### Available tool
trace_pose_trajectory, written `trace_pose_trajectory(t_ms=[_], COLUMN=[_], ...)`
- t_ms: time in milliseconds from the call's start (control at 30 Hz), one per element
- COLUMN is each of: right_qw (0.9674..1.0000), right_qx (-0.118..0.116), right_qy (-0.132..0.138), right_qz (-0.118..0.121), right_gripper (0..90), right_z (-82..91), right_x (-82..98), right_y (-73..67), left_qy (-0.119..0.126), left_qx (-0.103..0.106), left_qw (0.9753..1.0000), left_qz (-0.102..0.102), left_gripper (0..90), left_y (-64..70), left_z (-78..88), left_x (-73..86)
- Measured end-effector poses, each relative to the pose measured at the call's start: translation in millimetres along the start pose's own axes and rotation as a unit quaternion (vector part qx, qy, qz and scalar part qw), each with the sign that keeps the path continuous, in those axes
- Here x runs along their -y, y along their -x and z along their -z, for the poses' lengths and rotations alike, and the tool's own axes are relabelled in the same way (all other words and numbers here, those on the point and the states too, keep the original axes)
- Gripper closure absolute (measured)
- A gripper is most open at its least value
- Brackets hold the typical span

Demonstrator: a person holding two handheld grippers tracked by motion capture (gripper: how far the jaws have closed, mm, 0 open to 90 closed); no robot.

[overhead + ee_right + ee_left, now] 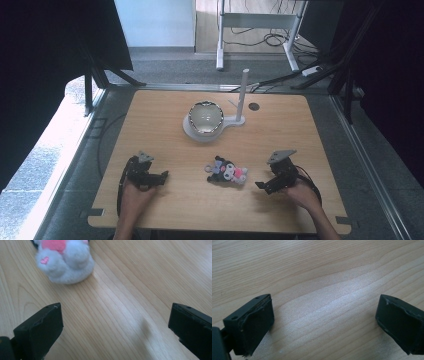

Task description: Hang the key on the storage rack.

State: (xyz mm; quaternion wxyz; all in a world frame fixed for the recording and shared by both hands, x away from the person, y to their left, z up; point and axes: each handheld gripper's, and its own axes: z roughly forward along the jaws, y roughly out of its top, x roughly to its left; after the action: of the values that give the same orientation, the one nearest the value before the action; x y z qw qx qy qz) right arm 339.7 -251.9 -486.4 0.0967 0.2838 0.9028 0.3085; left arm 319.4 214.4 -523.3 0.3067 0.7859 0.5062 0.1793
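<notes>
No words, labels, brand names or numbers can be read anywhere. The one sign is a small pink heart stitched on the white foot of the black, white and pink plush toy (63,261).

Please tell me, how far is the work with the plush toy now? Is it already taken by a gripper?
Nothing looks done yet: the plush toy lies on the wooden table, apart from the bowl on its white stand. In hand: the right gripper is open beside the toy, its jaws wide with bare wood between them. The left gripper is open too, over bare table. Left: grasping the toy and moving it.
</notes>
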Motion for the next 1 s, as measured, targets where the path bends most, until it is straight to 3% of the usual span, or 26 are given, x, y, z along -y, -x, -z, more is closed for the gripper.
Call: trace_pose_trajectory(t_ms=[367,567,700,733,867,900,933,1000], right_qw=[0.9986,0.9951,0.9901,0.9901,0.9841,0.9811,0.9811,0.9767], right_qx=[-0.019,-0.038,-0.049,-0.049,-0.055,-0.058,-0.058,-0.062], right_qy=[-0.042,-0.075,-0.106,-0.106,-0.133,-0.146,-0.146,-0.163], right_qz=[0.027,0.051,0.079,0.079,0.104,0.113,0.113,0.125], right_gripper=[1.1,1.6,1.9,1.9,4.4,6.3,6.3,9.1], right_z=[-11.5,-18.4,-26.3,-26.3,-33.7,-38.1,-38.1,-43.3], right_x=[-25.1,-41.6,-57.4,-57.4,-71.3,-78.3,-78.3,-85.1], right_y=[-8.1,-14.5,-20.8,-20.8,-26.2,-29.2,-29.2,-32.2], left_qy=[0.0,0.0,-0.001,-0.001,-0.001,-0.001,-0.001,-0.001], left_qx=[0.0,0.0,0.0,0.0,0.0,0.0,0.0,0.0], left_qw=[1.0,1.0,1.0,1.0,1.0,1.0,1.0,1.0], left_qz=[0.0,0.0,-0.001,-0.001,-0.001,-0.001,-0.001,-0.001], left_gripper=[1.6,1.6,1.6,1.6,1.6,1.6,1.6,1.6], left_y=[0.0,0.0,-0.2,-0.2,-0.2,-0.2,-0.2,-0.2], left_z=[0.0,0.0,0.1,0.1,0.1,0.1,0.1,0.1], left_x=[0.0,0.0,0.0,0.0,0.0,0.0,0.0,0.0])
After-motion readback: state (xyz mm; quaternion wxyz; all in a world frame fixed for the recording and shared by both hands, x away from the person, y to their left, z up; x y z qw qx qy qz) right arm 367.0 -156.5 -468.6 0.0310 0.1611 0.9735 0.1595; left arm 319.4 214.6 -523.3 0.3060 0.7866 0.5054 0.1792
